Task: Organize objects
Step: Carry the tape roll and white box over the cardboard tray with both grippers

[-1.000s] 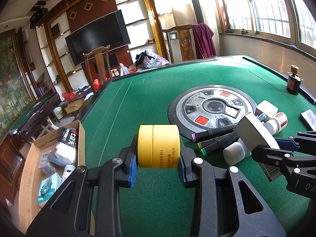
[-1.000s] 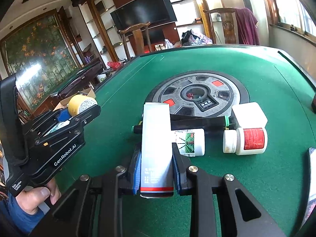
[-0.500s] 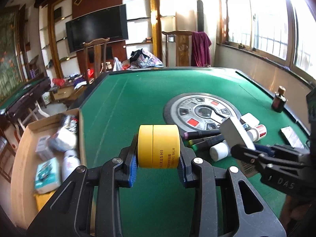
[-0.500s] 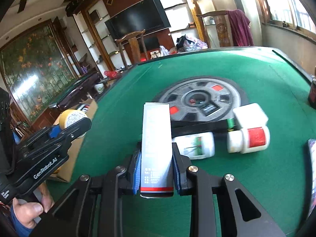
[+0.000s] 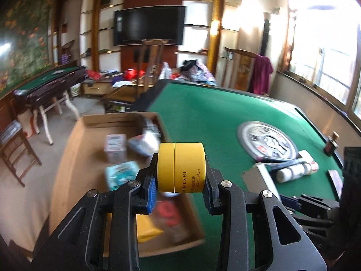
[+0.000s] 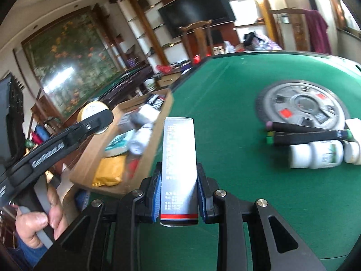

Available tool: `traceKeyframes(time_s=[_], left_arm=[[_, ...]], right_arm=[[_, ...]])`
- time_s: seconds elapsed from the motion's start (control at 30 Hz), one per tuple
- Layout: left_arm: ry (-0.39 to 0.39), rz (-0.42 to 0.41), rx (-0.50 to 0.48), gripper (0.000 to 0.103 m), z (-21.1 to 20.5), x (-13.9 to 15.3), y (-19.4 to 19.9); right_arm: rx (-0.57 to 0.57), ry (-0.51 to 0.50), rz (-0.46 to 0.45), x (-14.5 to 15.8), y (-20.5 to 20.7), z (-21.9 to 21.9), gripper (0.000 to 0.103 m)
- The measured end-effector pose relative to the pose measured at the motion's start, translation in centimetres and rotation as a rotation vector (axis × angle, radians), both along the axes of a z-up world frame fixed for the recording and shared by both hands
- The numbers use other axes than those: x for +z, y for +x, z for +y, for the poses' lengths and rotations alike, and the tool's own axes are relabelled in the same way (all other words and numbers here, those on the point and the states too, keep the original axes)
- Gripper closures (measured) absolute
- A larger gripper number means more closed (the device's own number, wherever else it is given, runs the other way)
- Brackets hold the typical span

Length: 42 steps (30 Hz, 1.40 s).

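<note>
We see the green table [image 5: 214,113] first, and everything else we place against it. Cardboard box [image 5: 74,158] sits just beside the table's left edge, lower than the felt. Inside it: white box, teal packet, yellow packet [image 6: 108,172], red item, several white bottles [image 6: 141,140], all blurred. On the table, near its round centre panel [image 6: 302,106], we see dark markers [image 6: 304,133] and white bottles [image 6: 315,154] lying together. Left gripper [image 5: 180,188] pinches a yellow balm jar [image 5: 181,167], held over the box at the table's edge. Right gripper [image 6: 178,194] pinches a tall grey carton [image 6: 179,158] upright, above the table's left edge beside the box.
</note>
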<state>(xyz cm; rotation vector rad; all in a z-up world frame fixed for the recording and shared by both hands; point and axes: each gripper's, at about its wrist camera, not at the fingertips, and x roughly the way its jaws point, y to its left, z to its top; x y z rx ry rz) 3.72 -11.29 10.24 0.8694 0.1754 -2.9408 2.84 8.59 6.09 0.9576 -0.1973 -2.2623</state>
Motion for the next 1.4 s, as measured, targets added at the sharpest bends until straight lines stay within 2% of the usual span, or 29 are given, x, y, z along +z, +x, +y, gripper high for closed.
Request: traceKeyframes(time_s=[0.23, 0.33, 0.6, 0.83, 1.07, 1.4], left_arm=[[0.050, -0.038, 0.137, 0.071, -7.1, -1.3, 1.2], [0.058, -0.063, 0.163, 0.071, -8.4, -2.2, 1.6], [0.057, -0.111, 0.174, 0.071, -9.4, -4.0, 1.8], [0.078, -0.174, 0.179, 0.071, -10.2, -5.8, 1.3], [0.090, -0.200, 0.163, 0.071, -9.9, -6.3, 1.2], [0.089, -0.231, 0.171, 0.071, -9.9, -7.1, 1.1]], right_arm=[[0.087, 0.014, -0.005, 0.6, 0.3, -4.2, 0.077], [0.119, 0.013, -0.005, 0.8, 0.3, -6.0, 0.077], [0.186, 0.040, -0.072, -0.8, -0.7, -10.7, 0.077], [0.166, 0.092, -0.081, -2.0, -1.6, -13.0, 0.077], [0.146, 0.141, -0.043, -2.6, -2.1, -14.5, 0.077], [0.160, 0.122, -0.075, -3.4, -2.4, -14.3, 0.076]])
